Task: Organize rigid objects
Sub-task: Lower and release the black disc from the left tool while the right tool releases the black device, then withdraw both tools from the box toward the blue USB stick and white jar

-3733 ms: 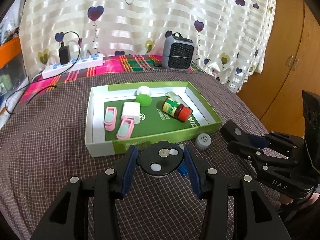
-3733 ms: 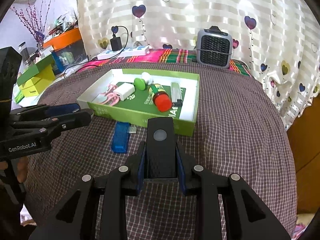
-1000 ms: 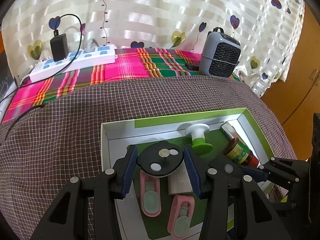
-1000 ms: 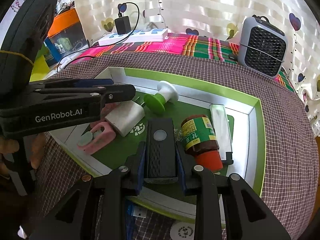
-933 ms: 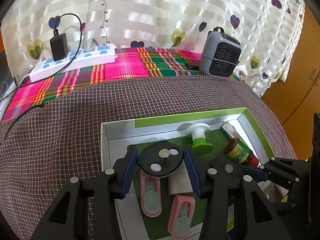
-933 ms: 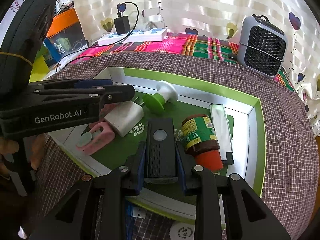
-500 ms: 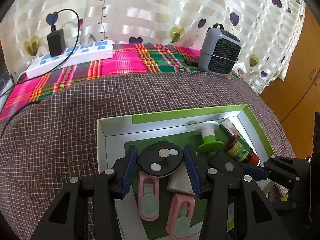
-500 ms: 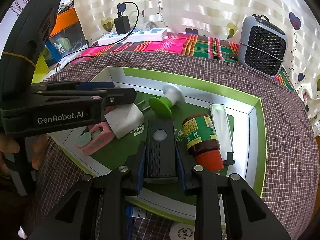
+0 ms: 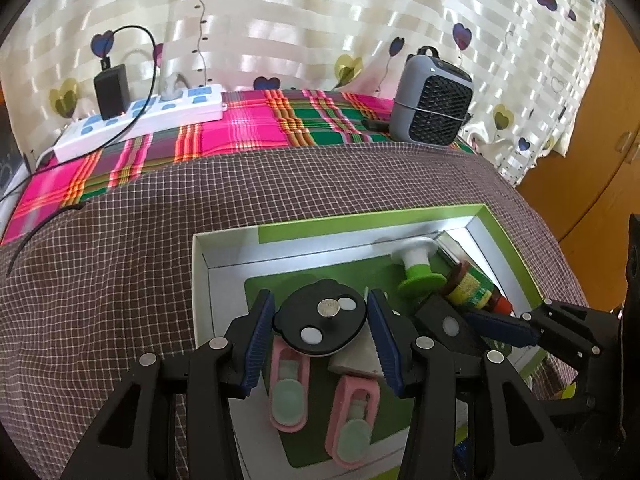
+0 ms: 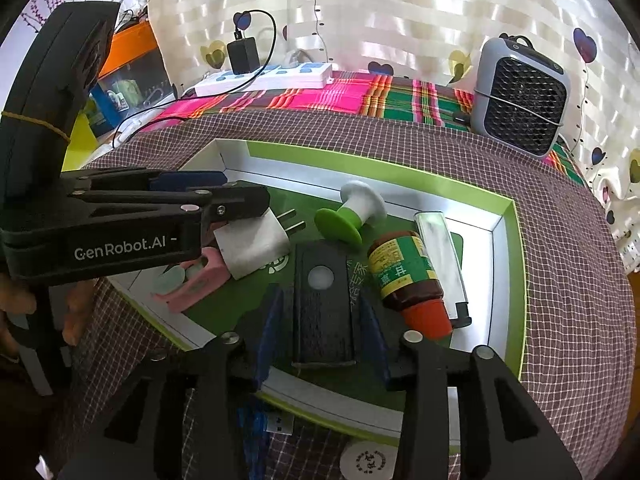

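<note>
Over the green-rimmed tray (image 10: 516, 280) on the checked cloth of the surface (image 9: 120, 260), both tools hover at once. The right hand-held gripper (image 10: 324, 320) is letting its jaws open around the black rectangular block (image 10: 322, 304), which now lies on the tray's green floor between the white plug adapter (image 10: 256, 246) and the red-capped bottle (image 10: 404, 280); a narrow gap shows on each side of the block, so the pads no longer press on it. To finish this release well, I judge the jaws should open until both pads stand clearly free of the block, then lift straight back along the fingers rather than sideways, since the bottle lies just beside the right pad and would roll if nudged. The left hand-held gripper (image 9: 320, 322) is clamped on a round black disc (image 9: 320, 322), held above the two pink clips (image 9: 289, 380) and the adapter; the tray floor below it looks crowded, so the disc would probably sit better on the bare floor near the back wall, left of the green-and-white spool (image 9: 418, 270). The blue stick (image 10: 250, 420) and the white cap (image 10: 366, 460) lie outside the tray's front edge.
</note>
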### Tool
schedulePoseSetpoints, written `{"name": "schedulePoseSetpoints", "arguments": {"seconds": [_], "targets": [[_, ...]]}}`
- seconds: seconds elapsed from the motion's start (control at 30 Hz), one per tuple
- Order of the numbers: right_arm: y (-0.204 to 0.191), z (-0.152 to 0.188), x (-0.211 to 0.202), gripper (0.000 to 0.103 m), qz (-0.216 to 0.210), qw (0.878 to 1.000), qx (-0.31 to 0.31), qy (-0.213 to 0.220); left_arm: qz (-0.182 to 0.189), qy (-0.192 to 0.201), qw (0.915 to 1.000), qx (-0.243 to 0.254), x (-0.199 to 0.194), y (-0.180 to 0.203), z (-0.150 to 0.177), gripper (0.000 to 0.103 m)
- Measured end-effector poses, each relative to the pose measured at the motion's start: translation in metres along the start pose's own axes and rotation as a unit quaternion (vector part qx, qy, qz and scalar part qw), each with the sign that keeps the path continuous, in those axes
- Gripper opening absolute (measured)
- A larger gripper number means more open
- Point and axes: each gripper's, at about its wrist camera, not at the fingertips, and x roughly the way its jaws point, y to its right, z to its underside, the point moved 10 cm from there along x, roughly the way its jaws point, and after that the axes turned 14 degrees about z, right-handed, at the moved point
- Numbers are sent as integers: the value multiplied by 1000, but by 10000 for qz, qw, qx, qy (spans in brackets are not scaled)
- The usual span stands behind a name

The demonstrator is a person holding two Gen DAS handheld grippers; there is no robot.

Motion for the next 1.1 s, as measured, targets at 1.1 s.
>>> {"name": "schedulePoseSetpoints", "arguments": {"seconds": [1.1], "targets": [[28,35,-79,41,390,9958,622,548,-431,799,9958,-148,-97,48,58,47]]}}
